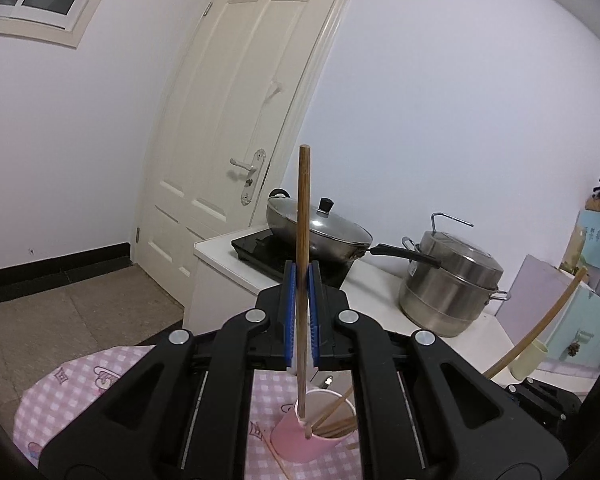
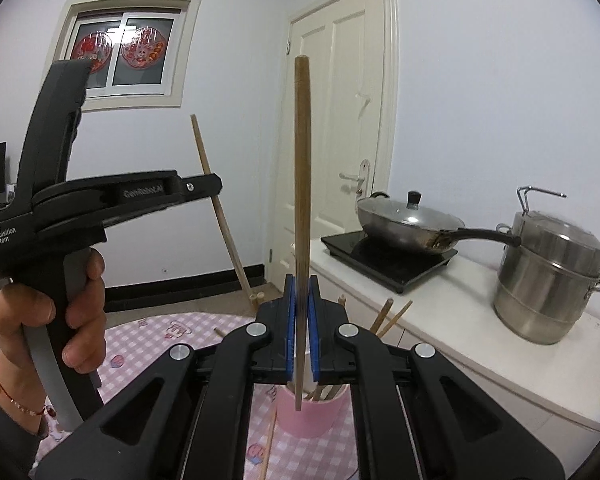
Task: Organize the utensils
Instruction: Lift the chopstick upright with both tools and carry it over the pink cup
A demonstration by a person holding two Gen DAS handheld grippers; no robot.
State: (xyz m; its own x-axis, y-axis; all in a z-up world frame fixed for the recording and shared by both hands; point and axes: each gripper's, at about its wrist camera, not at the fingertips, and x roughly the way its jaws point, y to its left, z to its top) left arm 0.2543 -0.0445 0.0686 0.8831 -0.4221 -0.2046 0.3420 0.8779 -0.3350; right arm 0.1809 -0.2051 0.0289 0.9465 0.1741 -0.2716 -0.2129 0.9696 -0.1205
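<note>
A wooden chopstick (image 1: 303,248) is clamped upright between the blue pads of the left gripper (image 1: 302,280), the jaws pressed together on it; its lower tip is seen at the near rim of a pink cup (image 1: 300,442), whether inside or just in front cannot be told. Several more chopsticks (image 1: 334,416) are leaned inside that cup, and one loose chopstick (image 1: 274,456) is laid on the pink checked tablecloth (image 1: 80,384) just left of the cup. In the right wrist view a second chopstick (image 2: 302,220) is likewise clamped upright by the closed jaws of the right gripper (image 2: 302,284), its lower end hanging over the mouth of the same pink cup (image 2: 308,412), where other sticks are seen leaning to the right. A stray chopstick (image 2: 269,440) is laid on the cloth left of the cup.

To the left in that view the left gripper's black body (image 2: 100,200) is held by a hand (image 2: 60,320), with its chopstick (image 2: 220,208) slanted against the far wall. Beyond the table a white counter (image 2: 440,312) is set along the right wall, carrying a black induction hob (image 2: 384,260) with a lidded wok (image 2: 408,220), its handle pointed right, and a steel steamer pot (image 2: 548,276) just beside it. A cream door (image 1: 236,120) is shut in the far corner, and a window (image 2: 128,52) with red paper decorations is seen on the left wall. A pale cup (image 1: 528,360) and the right gripper's chopstick (image 1: 540,320) are seen at the right edge of the left wrist view
</note>
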